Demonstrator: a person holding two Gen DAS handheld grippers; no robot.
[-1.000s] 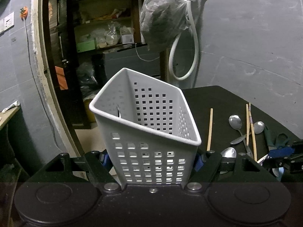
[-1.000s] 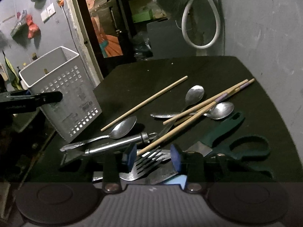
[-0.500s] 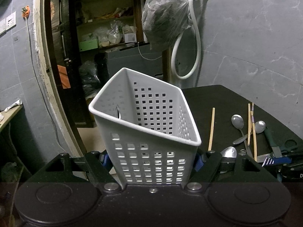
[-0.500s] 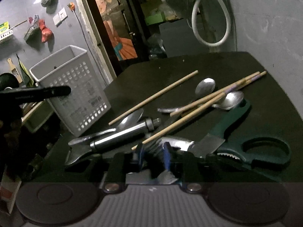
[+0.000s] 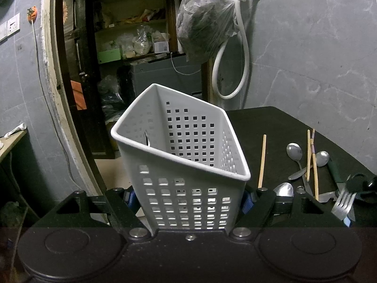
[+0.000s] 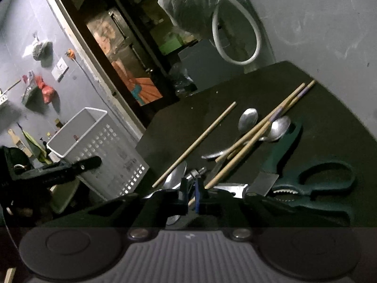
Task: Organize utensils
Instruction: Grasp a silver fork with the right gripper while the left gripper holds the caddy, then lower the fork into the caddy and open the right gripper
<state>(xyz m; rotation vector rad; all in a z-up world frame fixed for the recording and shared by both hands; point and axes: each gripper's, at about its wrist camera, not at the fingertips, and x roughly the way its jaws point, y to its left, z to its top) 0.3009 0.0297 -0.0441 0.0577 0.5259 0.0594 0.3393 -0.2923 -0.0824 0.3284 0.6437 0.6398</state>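
The left gripper [image 5: 189, 198] has its jaws clamped on the white basket [image 5: 186, 155]; the right gripper [image 6: 192, 197] jaws have just been closing and grip the fork [image 5: 342, 201]

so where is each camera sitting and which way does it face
Left wrist: sits on the left gripper, looking along its fingers at the white basket clamped between them, doorway and shelves behind.
Right wrist: sits on the right gripper, tilted, looking across the dark table at chopsticks, spoons and scissors; its jaws have just closed on the fork.
Shared: both show the basket, table, utensils and wall hose; each sees the other gripper.
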